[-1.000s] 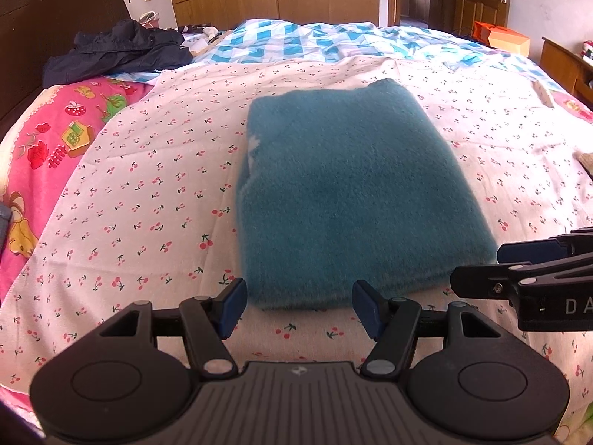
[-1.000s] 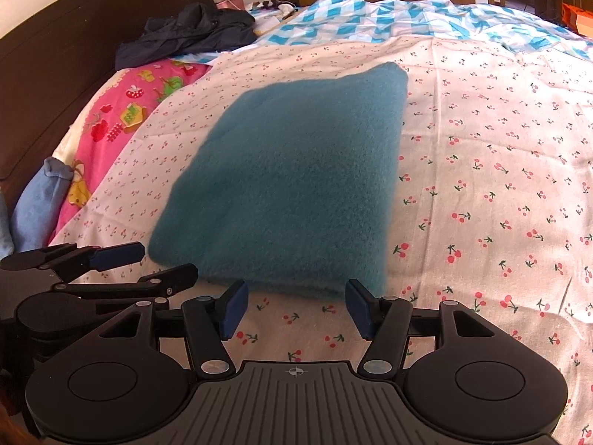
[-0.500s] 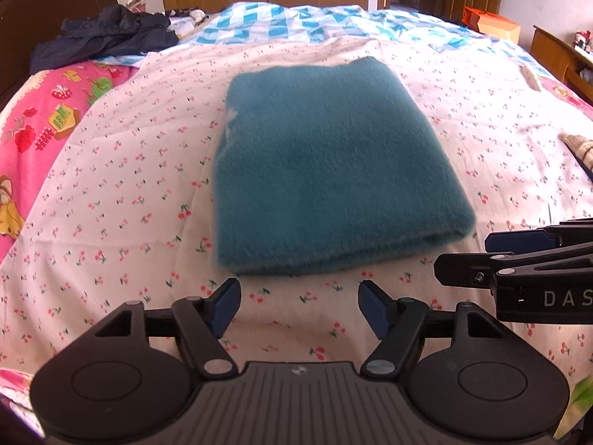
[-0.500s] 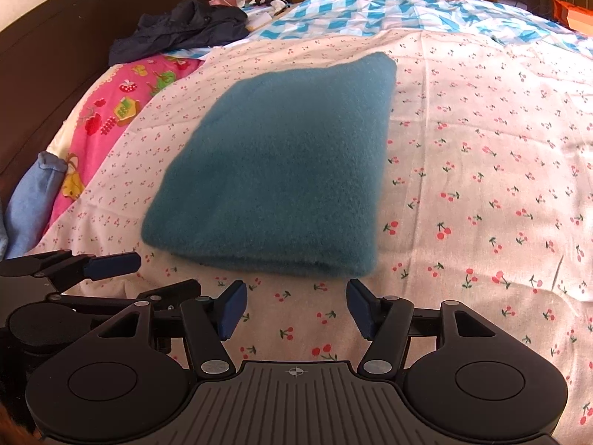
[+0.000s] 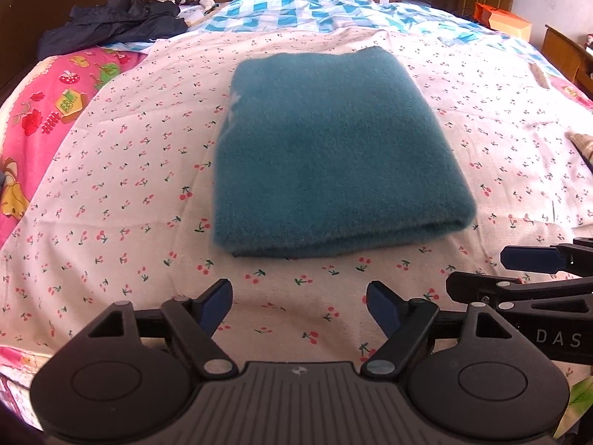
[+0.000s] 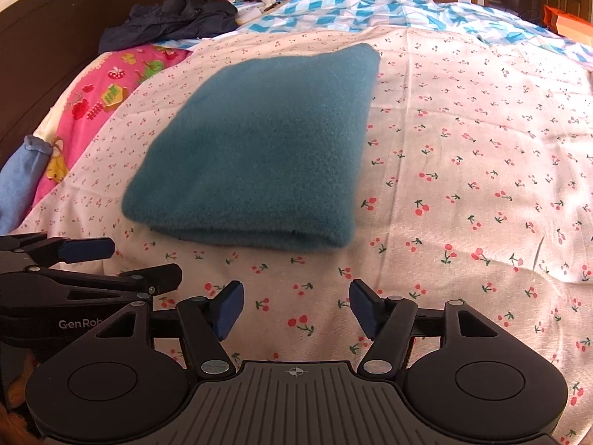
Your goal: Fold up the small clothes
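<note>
A cherry-print sheet [image 5: 111,170] covered the bed, reaching from the near edge to a blue-and-white checked quilt [image 5: 318,11] at the far end. Along the left ran a pink cartoon-print cover [image 5: 33,118], and a dark headboard [image 6: 48,40] rose behind it. A dark jacket [image 5: 111,22] lay crumpled at the far left, partly on the quilt.

In the middle of the sheet lay the teal fleece garment [image 5: 330,148], folded into a thick, flat rectangle with its doubled edge facing the near side. Nothing touched it.

The left gripper [image 5: 300,307] hung over bare sheet just near of the garment's near edge, its jaws opening and already wide, with nothing between them. The right gripper [image 6: 296,307] hung beside it on the right, likewise above bare sheet near the fold, its jaws opening with nothing between its blue pads [image 6: 229,306].

A light blue cloth [image 6: 22,181] sat at the far left edge in the right wrist view. An orange box [image 5: 504,22] stood beyond the bed at the far right.
</note>
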